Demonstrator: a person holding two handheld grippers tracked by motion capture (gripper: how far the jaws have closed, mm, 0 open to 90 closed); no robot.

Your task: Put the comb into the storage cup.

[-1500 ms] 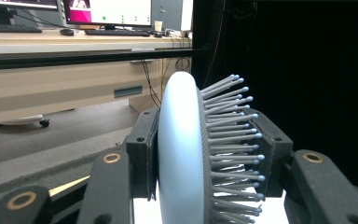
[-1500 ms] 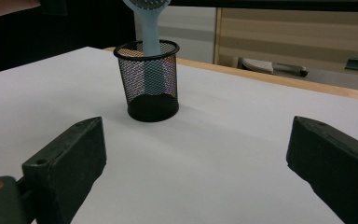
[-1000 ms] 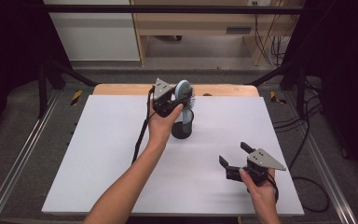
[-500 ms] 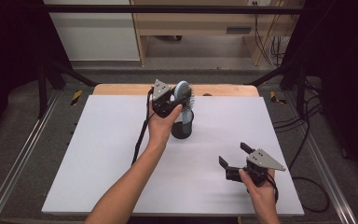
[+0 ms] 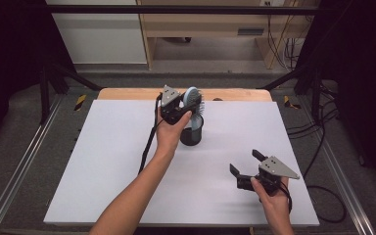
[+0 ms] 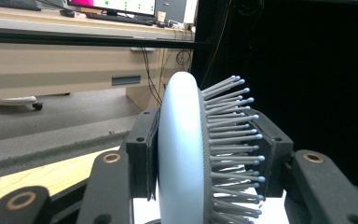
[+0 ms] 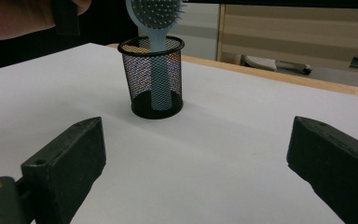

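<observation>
- Nothing has shifted over the last second: my left gripper (image 5: 185, 108) stays clenched on the brush (image 6: 182, 149) head, handle down inside the mesh cup (image 7: 153, 77).
- Right gripper (image 5: 247, 164) waits released, near the table's (image 5: 103, 161) front edge.
- I judge the brush seated; letting go comes next.

My table (image 5: 103, 161) carries a white sheet (image 5: 127, 147) over nearly the whole top; a strip of bare wood (image 5: 127, 93) shows along the far edge. One black mesh cup (image 5: 192, 133) stands directly on the sheet, upright, toward the far edge, about midway between left and right edges. Nothing else rests on the sheet.
</observation>
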